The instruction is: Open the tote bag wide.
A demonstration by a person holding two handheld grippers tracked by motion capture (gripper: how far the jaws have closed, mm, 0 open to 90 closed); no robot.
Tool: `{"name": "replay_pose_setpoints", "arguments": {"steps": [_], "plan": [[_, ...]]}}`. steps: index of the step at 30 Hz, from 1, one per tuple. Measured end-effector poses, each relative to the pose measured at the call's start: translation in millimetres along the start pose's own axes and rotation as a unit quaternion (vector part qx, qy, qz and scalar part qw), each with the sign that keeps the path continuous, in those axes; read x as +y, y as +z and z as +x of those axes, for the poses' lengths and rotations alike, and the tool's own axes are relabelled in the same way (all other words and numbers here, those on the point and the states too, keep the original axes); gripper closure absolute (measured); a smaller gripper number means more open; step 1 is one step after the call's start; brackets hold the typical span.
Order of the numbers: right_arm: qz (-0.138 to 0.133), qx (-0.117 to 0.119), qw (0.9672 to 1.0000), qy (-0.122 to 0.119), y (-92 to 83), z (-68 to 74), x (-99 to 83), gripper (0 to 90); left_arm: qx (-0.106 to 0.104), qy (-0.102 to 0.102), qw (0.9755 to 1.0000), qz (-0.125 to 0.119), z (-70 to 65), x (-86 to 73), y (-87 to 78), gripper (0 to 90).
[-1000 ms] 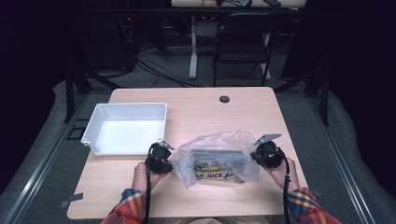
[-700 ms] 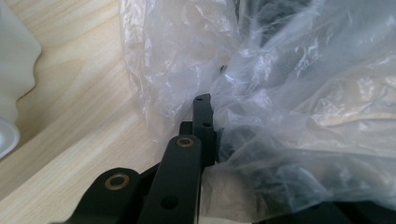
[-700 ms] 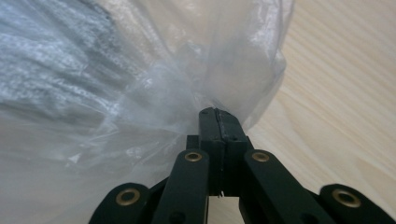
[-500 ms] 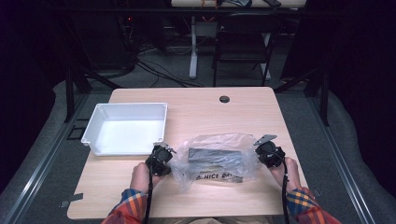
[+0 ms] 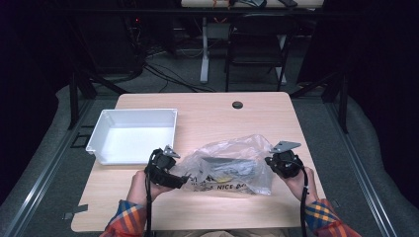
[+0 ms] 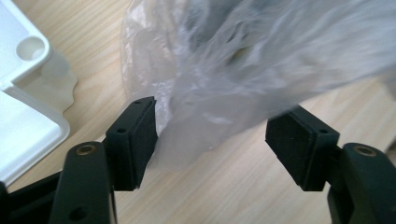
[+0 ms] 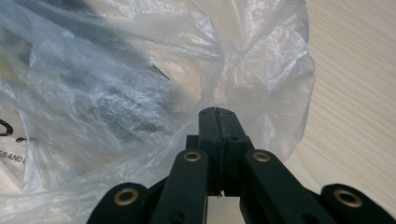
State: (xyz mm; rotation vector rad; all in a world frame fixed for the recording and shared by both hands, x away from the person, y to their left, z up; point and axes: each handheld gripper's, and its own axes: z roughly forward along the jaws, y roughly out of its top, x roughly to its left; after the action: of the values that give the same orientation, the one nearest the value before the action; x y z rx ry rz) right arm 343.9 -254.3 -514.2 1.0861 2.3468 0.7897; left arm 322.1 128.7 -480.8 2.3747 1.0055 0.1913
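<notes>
On the table a white bin sits left of a clear bag, whose right edge the right gripper has pinched tight while the left gripper gapes wide around its left end.

Pale wood-grain table top: matt, smooth, fine straight grain clear in both gripper views

Thin clear plastic bag: crinkled film, glossy, bright highlights along folds; black print on it; dark contents show through, material cannot be told

White rectangular plastic tray: smooth, slight sheen, moulded rounded corners

Left black plastic gripper: matt arms, brass-coloured metal rivets; pads look like matt black foam or rubber, faintly textured

Right black plastic gripper: same matt finish, same metal rivets

Orange-and-blue checked cloth sleeves: soft woven fabric, matt
</notes>
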Motion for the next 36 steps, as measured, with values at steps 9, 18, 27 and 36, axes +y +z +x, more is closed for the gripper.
{"name": "replay_pose_setpoints", "arguments": {"steps": [9, 18, 27, 36], "plan": [[-0.001, 0.004, 1.0000, 0.001, 0.5, 0.9, 0.1, 90.0, -0.001, 0.038, 0.9987, -0.035, -26.5, 12.4, -10.2, 19.2], [-0.016, 0.024, 0.9996, 0.002, 2.7, 6.2, 2.8, 90.0, 0.061, 0.029, 0.9911, -0.115, -21.8, 28.5, 12.2, 43.3], [0.023, 0.012, 0.9997, 0.000, 28.5, 5.1, 2.1, 90.0, 0.115, -0.016, 0.9932, -0.012, 10.4, 16.3, 56.8, 86.7], [0.059, -0.032, 0.9978, -0.003, 44.5, -4.7, -5.1, 90.0, 0.125, 0.010, 0.9873, 0.098, 13.9, 7.8, 78.8, 88.1]]}}
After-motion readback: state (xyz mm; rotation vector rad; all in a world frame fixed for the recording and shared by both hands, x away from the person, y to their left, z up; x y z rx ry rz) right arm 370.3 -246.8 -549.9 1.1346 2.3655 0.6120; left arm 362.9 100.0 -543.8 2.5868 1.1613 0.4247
